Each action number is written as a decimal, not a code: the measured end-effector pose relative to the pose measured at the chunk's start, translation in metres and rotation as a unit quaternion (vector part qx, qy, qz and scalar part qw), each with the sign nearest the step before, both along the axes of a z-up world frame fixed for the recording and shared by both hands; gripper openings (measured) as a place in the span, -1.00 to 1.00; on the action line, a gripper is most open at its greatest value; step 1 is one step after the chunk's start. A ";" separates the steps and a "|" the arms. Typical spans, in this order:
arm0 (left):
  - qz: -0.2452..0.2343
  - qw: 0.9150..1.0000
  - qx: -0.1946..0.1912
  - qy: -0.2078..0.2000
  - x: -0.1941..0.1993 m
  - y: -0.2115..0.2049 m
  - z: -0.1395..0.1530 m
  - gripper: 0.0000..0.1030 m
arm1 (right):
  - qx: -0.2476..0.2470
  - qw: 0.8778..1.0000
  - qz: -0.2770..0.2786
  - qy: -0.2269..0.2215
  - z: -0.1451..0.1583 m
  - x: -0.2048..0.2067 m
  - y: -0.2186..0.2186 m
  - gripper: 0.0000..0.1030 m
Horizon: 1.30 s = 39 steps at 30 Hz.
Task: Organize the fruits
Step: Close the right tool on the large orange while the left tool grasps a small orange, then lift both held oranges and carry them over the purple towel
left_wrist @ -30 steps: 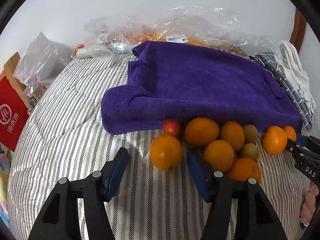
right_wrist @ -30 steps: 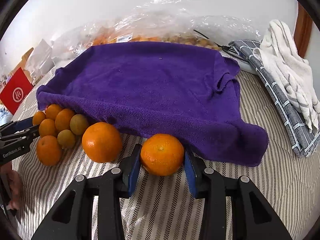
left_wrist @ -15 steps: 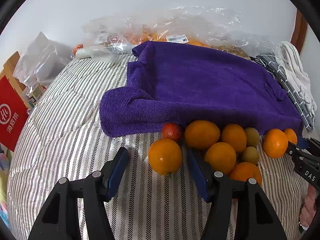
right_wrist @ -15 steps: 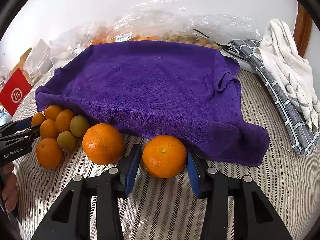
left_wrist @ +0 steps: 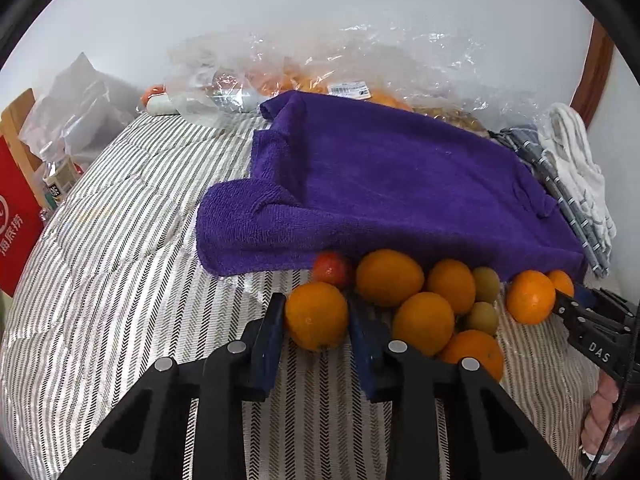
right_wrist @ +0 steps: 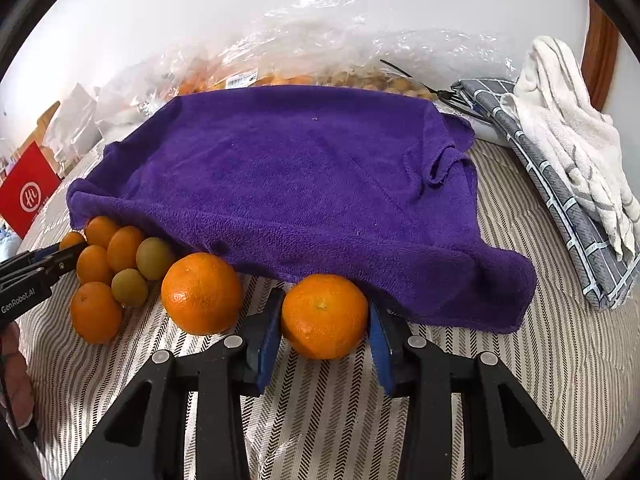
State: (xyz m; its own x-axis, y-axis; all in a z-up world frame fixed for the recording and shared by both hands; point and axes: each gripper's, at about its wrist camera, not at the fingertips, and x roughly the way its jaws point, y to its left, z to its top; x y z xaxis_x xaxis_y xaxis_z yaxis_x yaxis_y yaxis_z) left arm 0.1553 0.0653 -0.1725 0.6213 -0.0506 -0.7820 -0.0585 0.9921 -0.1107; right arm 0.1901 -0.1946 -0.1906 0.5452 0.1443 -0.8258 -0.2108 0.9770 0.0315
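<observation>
The left hand-held gripper [left_wrist: 317, 322] is closing, its blue pads pinching a round orange fruit [left_wrist: 316, 316] on the striped bed cover [left_wrist: 120, 280]; the right hand-held gripper [right_wrist: 325, 320], also closing, pinches another round orange [right_wrist: 325, 316] touching the purple towel's [right_wrist: 300, 168] edge

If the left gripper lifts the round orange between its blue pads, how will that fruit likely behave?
The round orange is a smooth ball on soft striped bedding, so it would probably roll if released. The closing left gripper meets it only at its sides, so it may pivot. It looks firm enough not to squash.
</observation>
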 end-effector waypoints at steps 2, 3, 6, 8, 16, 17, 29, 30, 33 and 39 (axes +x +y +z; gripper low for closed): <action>0.003 1.000 -0.006 -0.012 -0.003 0.001 0.003 -0.43 | 0.005 1.000 0.000 0.001 0.000 0.000 -0.001 -0.24; 0.005 1.000 -0.009 -0.019 -0.006 0.002 0.005 -0.43 | 0.009 1.000 0.000 0.001 0.001 0.000 -0.002 -0.24; 0.010 0.999 -0.017 -0.045 -0.013 0.004 0.011 -0.43 | 0.013 1.000 0.002 -0.001 0.002 -0.002 -0.003 -0.24; 0.013 0.998 -0.023 -0.054 -0.015 0.005 0.013 -0.43 | 0.013 1.000 0.008 -0.005 0.003 -0.003 -0.002 -0.24; 0.009 0.996 -0.034 -0.079 -0.020 0.003 0.023 -0.43 | 0.022 0.999 0.028 -0.026 0.012 -0.009 0.002 -0.24; 0.009 0.996 -0.039 -0.081 -0.020 0.003 0.023 -0.43 | 0.022 0.999 0.029 -0.027 0.013 -0.010 0.002 -0.24; 0.004 0.997 -0.019 -0.071 -0.029 0.003 0.048 -0.43 | 0.044 0.998 0.015 -0.032 0.051 -0.025 -0.005 -0.25; 0.004 0.998 -0.016 -0.064 -0.030 0.005 0.051 -0.43 | 0.043 0.998 0.014 -0.036 0.056 -0.026 -0.005 -0.25; -0.005 0.998 -0.037 -0.056 -0.037 0.014 0.062 -0.43 | 0.049 0.997 0.015 -0.049 0.070 -0.031 -0.004 -0.25; -0.015 0.996 -0.050 -0.074 -0.053 0.026 0.097 -0.43 | 0.027 0.996 0.010 -0.083 0.104 -0.044 -0.006 -0.25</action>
State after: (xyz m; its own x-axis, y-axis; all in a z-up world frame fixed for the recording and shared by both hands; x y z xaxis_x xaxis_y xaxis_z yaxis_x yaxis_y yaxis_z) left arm 0.1023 0.0911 -0.0753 0.7266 -0.1445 -0.6717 -0.0047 0.9766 -0.2152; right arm 0.1460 -0.2002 -0.0867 0.6698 0.1987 -0.7155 -0.2378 0.9702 0.0467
